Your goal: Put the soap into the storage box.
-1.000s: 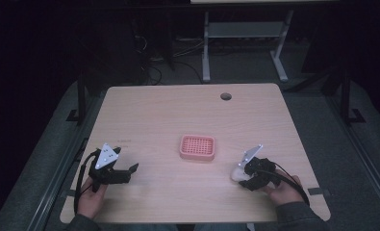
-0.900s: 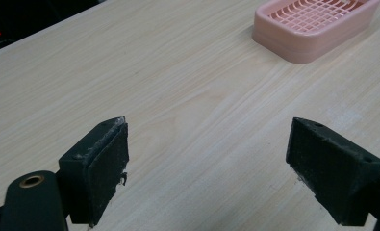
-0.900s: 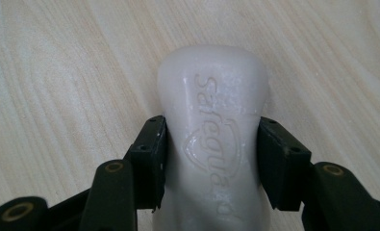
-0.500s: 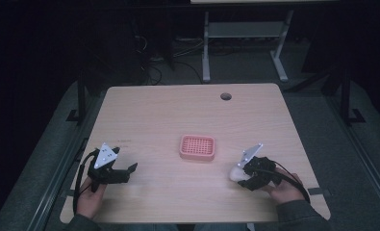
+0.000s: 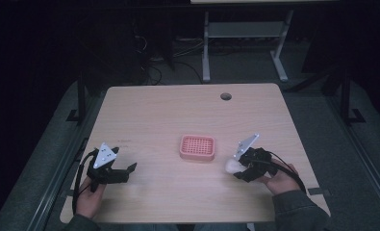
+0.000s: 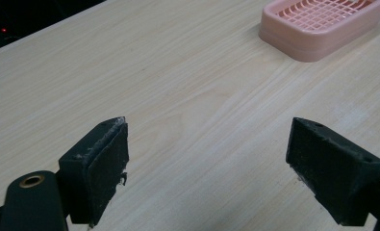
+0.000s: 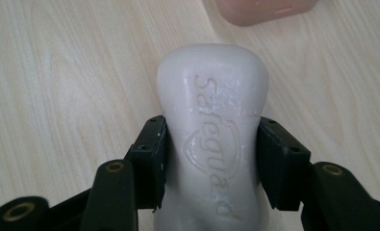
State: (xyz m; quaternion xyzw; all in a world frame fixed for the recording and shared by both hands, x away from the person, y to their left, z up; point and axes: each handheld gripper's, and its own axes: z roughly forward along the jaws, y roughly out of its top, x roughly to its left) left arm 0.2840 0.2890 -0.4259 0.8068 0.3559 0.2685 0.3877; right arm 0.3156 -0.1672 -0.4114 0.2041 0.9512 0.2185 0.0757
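Observation:
A white bar of soap with embossed lettering sits between the jaws of my right gripper, which is shut on it and holds it just above the table. From above, the soap and right gripper hang right of a pink slotted soap dish at the table's middle. My left gripper rests at the front left, open, with nothing between its pads. The dish lies ahead of it to the right.
The wooden table has a round cable hole near its far edge. Behind it stand a metal desk frame and cables on a dark floor. The person's hands come in at the near edge.
My right gripper has risen a little with the soap in it and shifted slightly toward the dish. The left gripper has stayed put.

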